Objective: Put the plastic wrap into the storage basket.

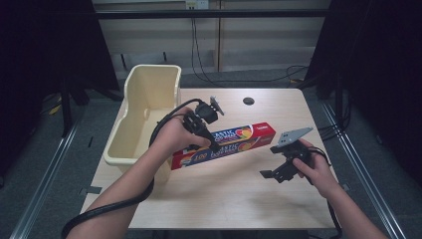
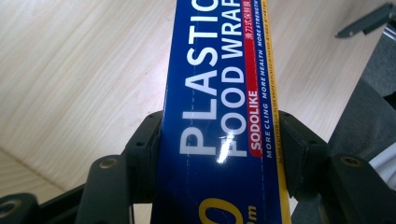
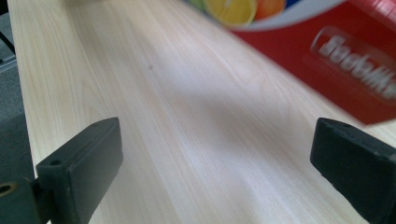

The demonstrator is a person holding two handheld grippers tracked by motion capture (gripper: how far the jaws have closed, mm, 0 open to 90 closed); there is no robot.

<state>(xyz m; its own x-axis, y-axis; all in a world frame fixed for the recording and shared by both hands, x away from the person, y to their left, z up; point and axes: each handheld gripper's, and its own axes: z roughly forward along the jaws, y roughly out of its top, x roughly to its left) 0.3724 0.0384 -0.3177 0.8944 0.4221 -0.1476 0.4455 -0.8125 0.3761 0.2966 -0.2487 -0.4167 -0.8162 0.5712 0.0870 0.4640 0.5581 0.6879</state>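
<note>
A long blue and red plastic food wrap box [image 1: 249, 137] lies slantwise over the middle of the wooden table [image 1: 224, 199]. My left gripper [image 1: 211, 144] comes at it from above, shut on its blue middle part. In the left gripper view both black pads [image 2: 147, 144] press on the sides of the box [image 2: 219, 93], and the table looks some way below it. My right gripper [image 1: 271, 174] is off the box's red end, near the table's right side. Its jaws stand wide open over bare wood [image 3: 215, 163], with the red end [image 3: 345, 60] beyond them.
A cream plastic bin [image 1: 130, 89] stands along the table's left edge, just left of my left hand. A small dark round hole [image 1: 248, 101] marks the far middle of the tabletop. Cables run across the floor behind the table.
</note>
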